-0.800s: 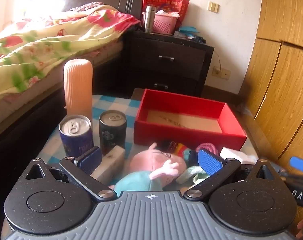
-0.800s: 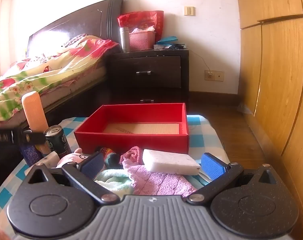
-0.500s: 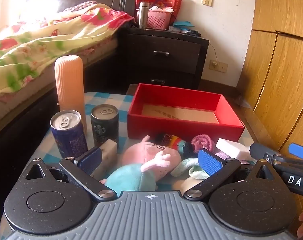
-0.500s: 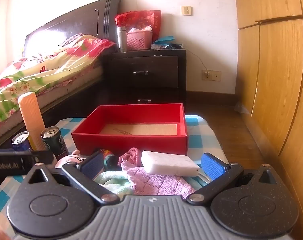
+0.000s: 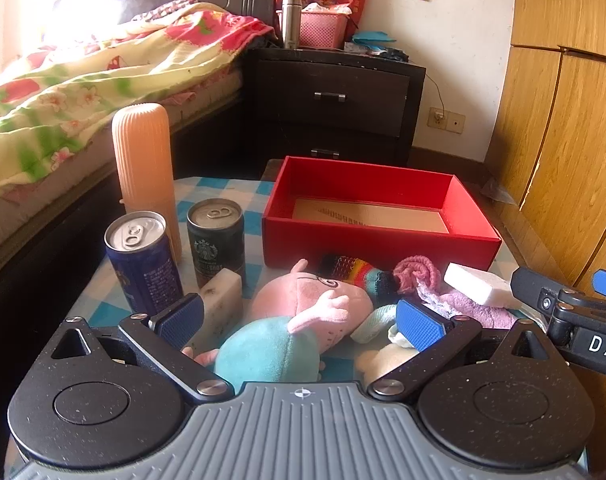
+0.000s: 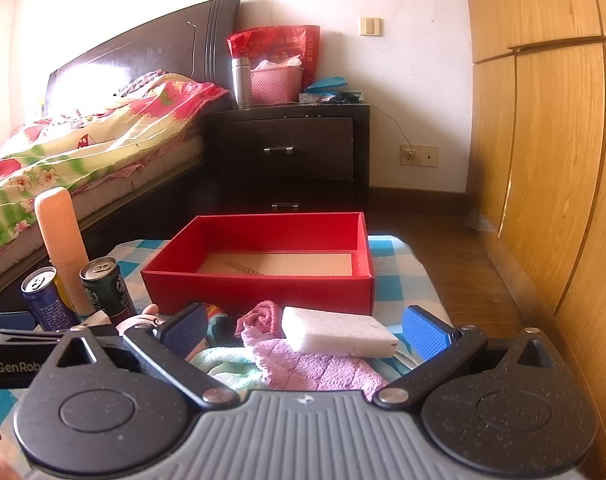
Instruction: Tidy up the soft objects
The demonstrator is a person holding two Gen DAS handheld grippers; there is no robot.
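Bedroom, checked table (image 5: 207, 190): plush pig (image 5: 303, 320) between the left gripper's (image 5: 299, 322) spread jaws; soft, light, best squeezed mid-body. Right gripper (image 6: 303, 330) spread, empty.

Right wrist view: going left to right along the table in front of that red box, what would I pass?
Blue can → dark green can → rolled pink cloth → white sponge, lying on a lilac towel.

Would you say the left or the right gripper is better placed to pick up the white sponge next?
Right, probably. The right gripper is open with the white sponge lying between its fingers on the purple cloth. The left gripper is open over the pig plush, with the sponge off to its right.
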